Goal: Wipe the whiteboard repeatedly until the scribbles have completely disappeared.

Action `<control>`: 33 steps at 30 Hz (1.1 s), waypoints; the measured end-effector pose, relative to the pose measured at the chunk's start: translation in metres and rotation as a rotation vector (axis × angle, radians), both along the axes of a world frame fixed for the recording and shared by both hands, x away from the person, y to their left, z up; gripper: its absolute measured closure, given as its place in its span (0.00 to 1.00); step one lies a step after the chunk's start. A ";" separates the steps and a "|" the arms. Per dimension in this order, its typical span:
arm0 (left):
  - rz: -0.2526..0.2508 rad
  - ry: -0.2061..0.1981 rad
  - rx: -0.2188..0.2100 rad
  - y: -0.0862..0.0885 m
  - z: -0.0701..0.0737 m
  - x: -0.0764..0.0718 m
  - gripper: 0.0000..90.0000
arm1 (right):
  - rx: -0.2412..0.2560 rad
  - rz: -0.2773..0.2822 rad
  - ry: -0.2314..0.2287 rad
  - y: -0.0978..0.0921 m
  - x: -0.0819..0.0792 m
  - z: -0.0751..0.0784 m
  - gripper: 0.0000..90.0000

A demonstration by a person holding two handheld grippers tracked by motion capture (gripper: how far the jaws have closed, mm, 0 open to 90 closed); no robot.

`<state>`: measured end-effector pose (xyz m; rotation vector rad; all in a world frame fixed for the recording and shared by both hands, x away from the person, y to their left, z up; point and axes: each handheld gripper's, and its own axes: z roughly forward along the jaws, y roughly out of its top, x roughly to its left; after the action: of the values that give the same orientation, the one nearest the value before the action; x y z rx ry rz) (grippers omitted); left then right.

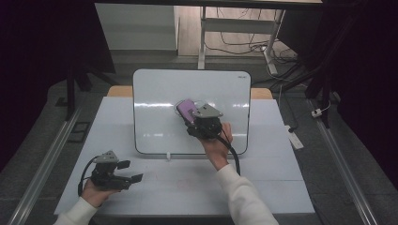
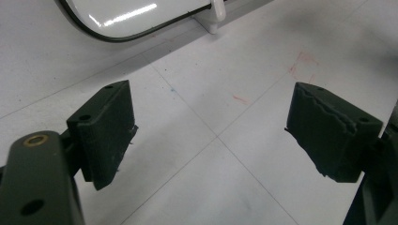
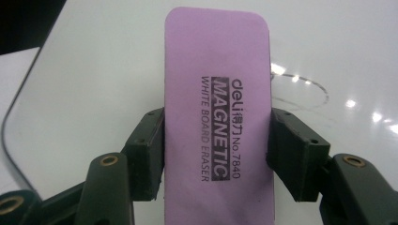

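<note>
Pinching a pink eraser (image 3: pixel 218 122) printed "deli MAGNETIC WHITE BOARD ERASER No.7840", the right tool (image 3: pixel 218 154); left tool (image 2: pixel 211 136) spread.

Open white table (image 1: pixel 263 187) is seen in front of the whiteboard (image 1: pixel 159 93) and to both sides of it; the near strip is occupied at its left end by the left gripper (image 1: pixel 133 171), whose jaws are spread with nothing between them; the middle of the board is taken up by the right gripper (image 1: pixel 187 119), which is clamped on the purple eraser (image 1: pixel 186 108); the board's left half and upper part are left bare.
</note>
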<state>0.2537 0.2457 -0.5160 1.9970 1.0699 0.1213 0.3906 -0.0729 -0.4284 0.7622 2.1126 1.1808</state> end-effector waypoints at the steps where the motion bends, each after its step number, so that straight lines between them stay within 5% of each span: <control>1: 0.000 -0.001 0.000 0.000 0.000 0.000 0.18 | 0.009 -0.003 0.015 -0.003 0.001 0.001 0.45; 10: 0.000 -0.002 0.001 0.000 0.000 0.000 0.18 | 0.044 -0.168 -0.034 -0.053 0.020 0.026 0.45; 15: 0.004 0.001 -0.002 0.000 0.000 0.000 0.18 | 0.040 -0.192 -0.057 -0.047 0.025 0.031 0.45; 18: 0.001 -0.001 0.000 0.000 0.000 0.000 0.18 | 0.029 -0.135 -0.052 -0.029 0.023 0.028 0.45; 22: 0.001 -0.001 -0.002 0.000 0.000 0.000 0.18 | -0.017 0.011 -0.015 0.015 0.011 0.011 0.45; 26: 0.002 -0.001 -0.003 0.001 0.000 0.000 0.18 | -0.063 0.072 0.003 0.039 -0.002 -0.003 0.45; 33: 0.001 -0.003 -0.006 0.002 0.000 0.000 0.18 | -0.027 0.046 0.021 0.025 0.004 0.004 0.45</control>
<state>0.2538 0.2478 -0.5157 1.9900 1.0680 0.1220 0.3950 -0.0479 -0.4245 0.7207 2.1693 1.1709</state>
